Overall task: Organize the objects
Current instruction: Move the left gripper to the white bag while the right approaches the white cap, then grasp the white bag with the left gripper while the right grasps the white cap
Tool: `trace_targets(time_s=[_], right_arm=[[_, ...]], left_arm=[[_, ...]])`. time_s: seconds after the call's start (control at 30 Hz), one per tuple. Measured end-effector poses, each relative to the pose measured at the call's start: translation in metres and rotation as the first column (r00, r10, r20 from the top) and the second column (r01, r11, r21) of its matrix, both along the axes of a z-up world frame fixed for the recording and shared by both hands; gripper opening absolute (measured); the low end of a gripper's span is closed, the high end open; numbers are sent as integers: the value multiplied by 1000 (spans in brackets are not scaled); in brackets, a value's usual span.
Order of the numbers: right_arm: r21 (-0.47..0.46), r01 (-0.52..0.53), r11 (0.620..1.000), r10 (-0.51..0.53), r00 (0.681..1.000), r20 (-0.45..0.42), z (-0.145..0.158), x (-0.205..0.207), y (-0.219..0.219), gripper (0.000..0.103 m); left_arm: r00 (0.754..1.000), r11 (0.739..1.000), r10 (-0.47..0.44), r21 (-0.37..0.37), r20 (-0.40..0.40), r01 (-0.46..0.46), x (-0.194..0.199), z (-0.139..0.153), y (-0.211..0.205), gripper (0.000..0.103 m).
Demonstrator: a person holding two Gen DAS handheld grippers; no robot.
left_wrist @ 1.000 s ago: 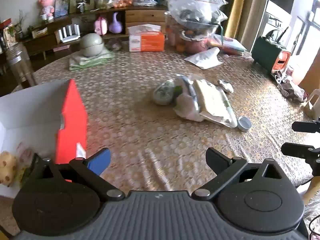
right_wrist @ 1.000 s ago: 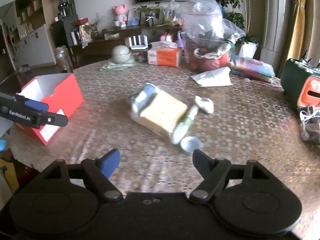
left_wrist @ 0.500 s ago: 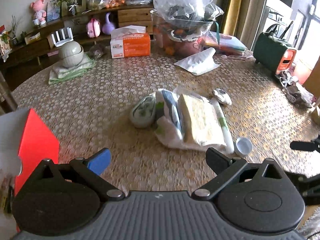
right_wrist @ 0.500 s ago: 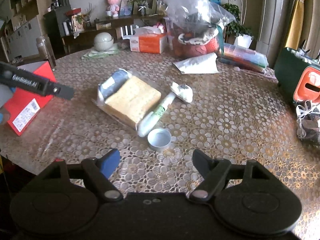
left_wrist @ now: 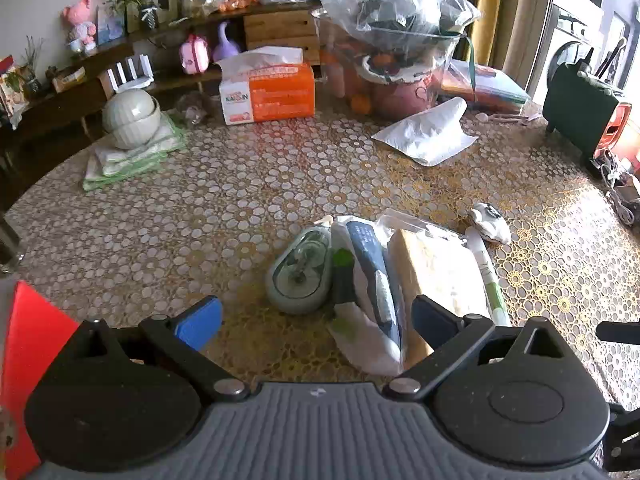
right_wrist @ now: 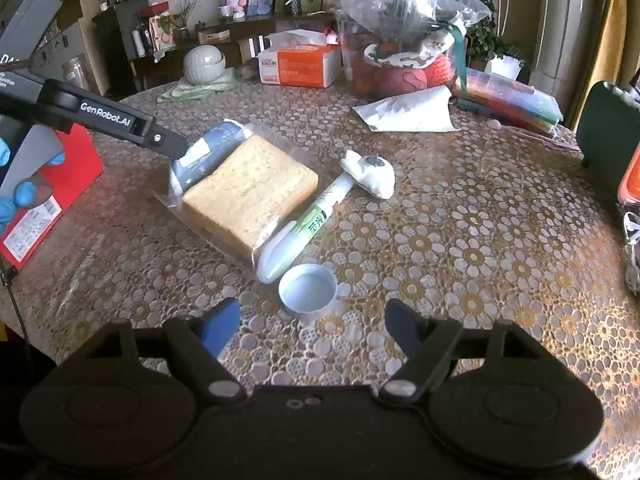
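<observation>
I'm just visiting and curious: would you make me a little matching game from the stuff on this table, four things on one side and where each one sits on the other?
Things:
1. small white cap
2. tissue box
3. bagged bread
4. red box

Places:
A. at the table's left edge
B. at the far side of the table, beside the stacked bowls
C. closest to the open right gripper
D. mid-table, alongside the white-and-green tube

Pairs: 1-C, 2-B, 3-D, 4-A
</observation>
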State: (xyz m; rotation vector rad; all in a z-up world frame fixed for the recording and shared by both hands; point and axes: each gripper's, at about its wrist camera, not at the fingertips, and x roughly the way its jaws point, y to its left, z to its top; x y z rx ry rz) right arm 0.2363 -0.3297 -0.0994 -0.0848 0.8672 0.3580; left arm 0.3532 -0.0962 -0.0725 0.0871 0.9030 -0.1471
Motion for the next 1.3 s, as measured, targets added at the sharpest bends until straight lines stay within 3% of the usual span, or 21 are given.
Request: trace_targets(time_s=[0.47,0.63,0.7,0.87,1.07,1.13,1.3], right_arm=[[-13,-27,1000,26,1000,-11,-12,18,10,78],[-29,-40,999,40,999,-13,-17,22,16,77],[-36,-43,998,43,999,-10,-19,23,18,76],[-58,-37,998,36,999,-16,-24,27,21,63],[-68,-29,997,29,1000,-10,-24,24,19,49],[-67,-29,997,28,1000,-11,-23,23,19,37],[-65,-16,998,15,1000,-15,-21,13,17,37]], left_arm=[[1000,1000,-4,-5,-1,4,23,-22,-7,98],[1000,999,-11,-50,-20,10,26,-28,-8,79],[999,998,-18,-55,-31,16,27,-32,-11,64],[997,996,-53,-72,-50,50,25,-39,-20,44],[997,994,-58,-93,-57,53,22,-38,-21,31],[997,993,-55,-104,-59,49,19,-37,-20,26],[997,992,-45,-121,-58,38,6,-29,-12,22]])
